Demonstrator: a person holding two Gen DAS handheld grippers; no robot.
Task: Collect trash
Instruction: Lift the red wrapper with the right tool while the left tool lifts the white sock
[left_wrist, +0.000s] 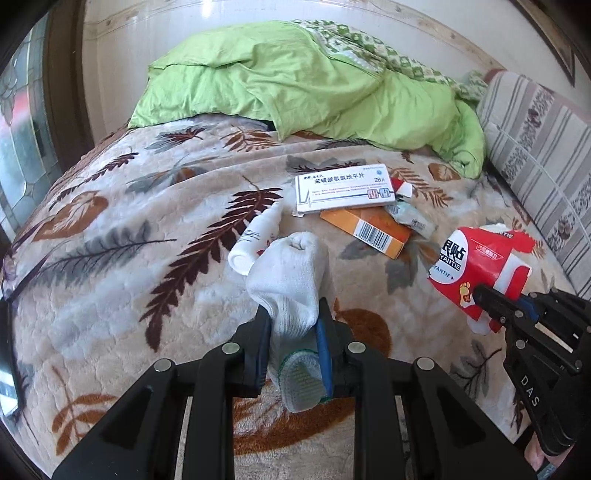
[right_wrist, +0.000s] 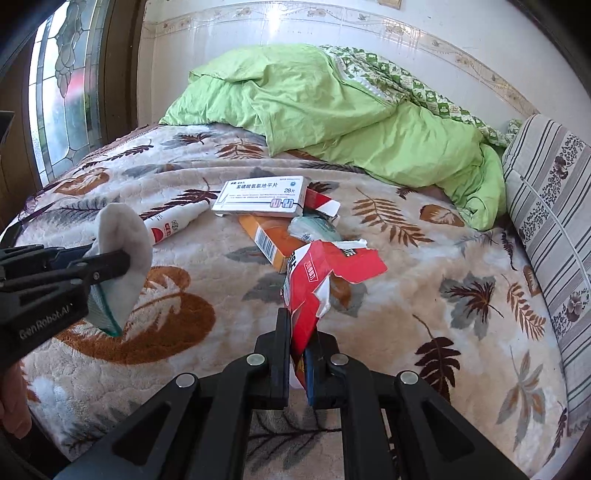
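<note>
My left gripper (left_wrist: 293, 325) is shut on a white knit glove (left_wrist: 291, 280) and holds it above the bed; it also shows in the right wrist view (right_wrist: 125, 254). My right gripper (right_wrist: 297, 332) is shut on a torn red and white carton (right_wrist: 317, 284), lifted off the blanket; the carton also shows in the left wrist view (left_wrist: 480, 269). On the blanket lie a white medicine box (left_wrist: 345, 188), an orange box (left_wrist: 369, 230) under it, a white bottle (left_wrist: 255, 240), a crumpled pale wrapper (left_wrist: 410, 218) and a small red and white scrap (left_wrist: 402, 186).
The bed carries a leaf-patterned blanket (left_wrist: 147, 240). A crumpled green duvet (left_wrist: 295, 85) lies at the far end. A striped cushion (left_wrist: 543, 155) runs along the right side. A stained-glass window (right_wrist: 62, 92) is at the left.
</note>
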